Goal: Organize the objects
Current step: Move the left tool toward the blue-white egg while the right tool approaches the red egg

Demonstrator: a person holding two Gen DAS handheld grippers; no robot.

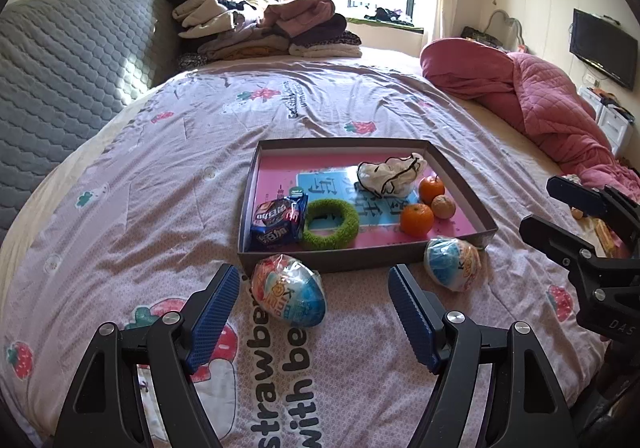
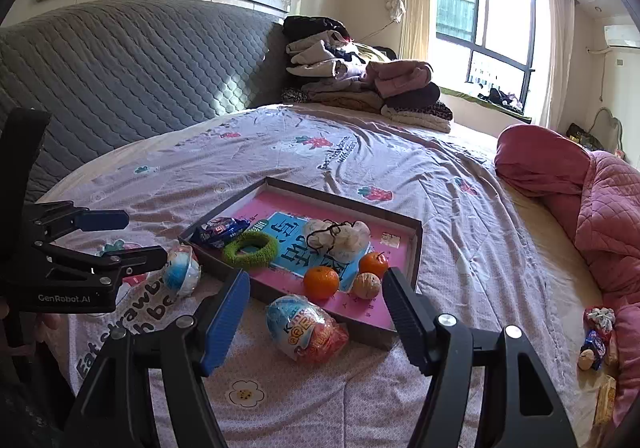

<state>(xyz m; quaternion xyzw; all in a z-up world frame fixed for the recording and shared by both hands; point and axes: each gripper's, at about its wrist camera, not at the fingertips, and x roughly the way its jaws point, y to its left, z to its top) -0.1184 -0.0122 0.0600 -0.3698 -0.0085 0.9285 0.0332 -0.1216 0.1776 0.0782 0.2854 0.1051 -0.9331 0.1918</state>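
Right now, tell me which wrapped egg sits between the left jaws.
The wrapped egg at the tray's left front corner. The other egg lies off the right front corner, outside those open jaws.

You've got open bedspread all along the tray's left and far sides. At its near edge two wrapped toy eggs sit in the way, one touching the wall, with a clear gap between them.

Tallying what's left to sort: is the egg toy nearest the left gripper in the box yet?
Out. The egg toy lies on the bedspread, outside the box.
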